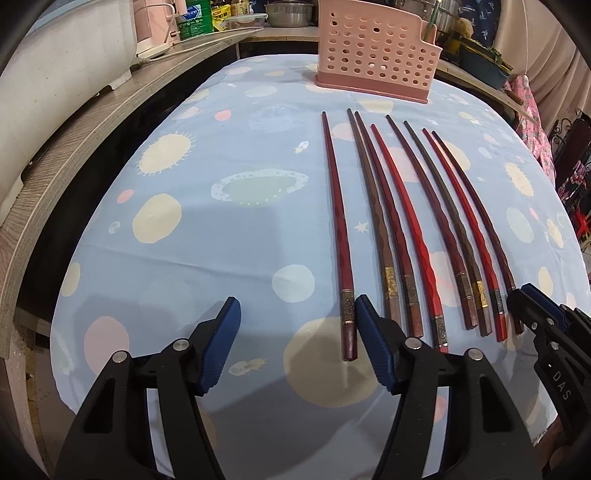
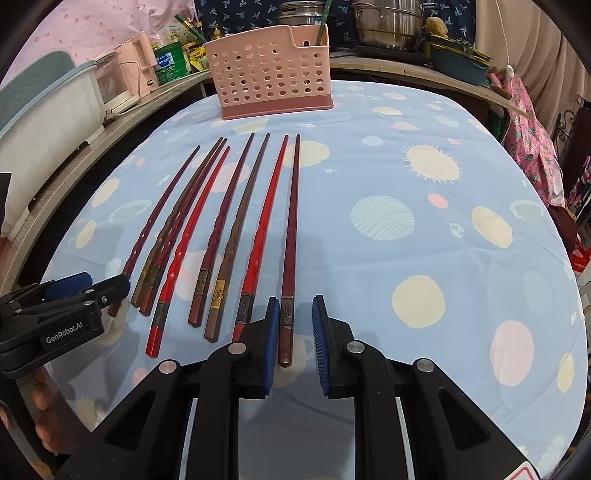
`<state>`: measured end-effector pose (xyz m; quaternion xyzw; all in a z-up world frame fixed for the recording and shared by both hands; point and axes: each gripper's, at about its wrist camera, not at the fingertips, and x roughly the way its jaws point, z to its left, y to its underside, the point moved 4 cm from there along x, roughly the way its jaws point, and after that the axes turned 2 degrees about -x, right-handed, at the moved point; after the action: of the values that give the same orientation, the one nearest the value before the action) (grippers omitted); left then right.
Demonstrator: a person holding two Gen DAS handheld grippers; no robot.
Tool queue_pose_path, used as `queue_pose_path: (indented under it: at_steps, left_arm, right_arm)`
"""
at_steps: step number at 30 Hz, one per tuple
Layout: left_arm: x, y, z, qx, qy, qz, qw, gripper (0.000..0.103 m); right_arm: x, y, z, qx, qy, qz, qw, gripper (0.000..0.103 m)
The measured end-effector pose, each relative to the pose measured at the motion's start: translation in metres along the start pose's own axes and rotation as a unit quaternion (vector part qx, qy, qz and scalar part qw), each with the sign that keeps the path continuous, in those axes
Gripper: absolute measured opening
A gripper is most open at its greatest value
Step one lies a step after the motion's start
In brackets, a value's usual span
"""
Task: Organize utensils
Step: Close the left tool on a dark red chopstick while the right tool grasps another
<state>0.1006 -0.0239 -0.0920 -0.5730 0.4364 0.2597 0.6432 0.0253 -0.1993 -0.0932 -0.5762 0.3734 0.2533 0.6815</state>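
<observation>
Several red and brown chopsticks (image 1: 413, 229) lie side by side on the blue planet-print cloth, also in the right wrist view (image 2: 229, 229). A pink perforated utensil holder (image 1: 373, 55) stands upright behind them, also in the right wrist view (image 2: 273, 81). My left gripper (image 1: 297, 310) is open; the leftmost dark red chopstick (image 1: 338, 236) lies by its right finger. My right gripper (image 2: 295, 314) is open, its fingers straddling the handle of the rightmost dark chopstick (image 2: 290, 258) without touching it. The right gripper shows in the left view (image 1: 535, 314), the left gripper in the right view (image 2: 81, 288).
The cloth-covered table (image 2: 424, 240) is bordered by a wooden ledge (image 1: 74, 155) on the left with a white appliance (image 1: 62, 62). Pots (image 2: 388, 22), bottles (image 2: 170, 59) and a teal dish (image 2: 458, 62) crowd the shelf behind.
</observation>
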Motion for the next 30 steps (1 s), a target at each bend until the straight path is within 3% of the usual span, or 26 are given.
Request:
queue_pose_path:
  at_steps: [7, 17, 24, 30]
  left_arm:
    - [-0.001, 0.002, -0.004, 0.008, 0.001, -0.005, 1.0, 0.048]
    - [-0.004, 0.001, -0.005, 0.002, 0.032, 0.004, 0.9995, 0.009]
    - [-0.009, 0.001, -0.002, -0.011, 0.056, 0.014, 0.9982, 0.007]
    - [-0.028, -0.007, -0.001, -0.013, 0.058, -0.002, 0.9982, 0.007]
  right_arm:
    - [0.0, 0.0, 0.0, -0.002, 0.003, -0.001, 1.0, 0.01]
    - [0.0, 0.0, 0.0, -0.002, 0.0, -0.001, 1.0, 0.007]
    - [-0.01, -0.003, 0.001, -0.002, -0.004, -0.012, 1.0, 0.007]
    - [-0.031, -0.015, -0.002, 0.005, -0.009, -0.036, 0.999, 0.007]
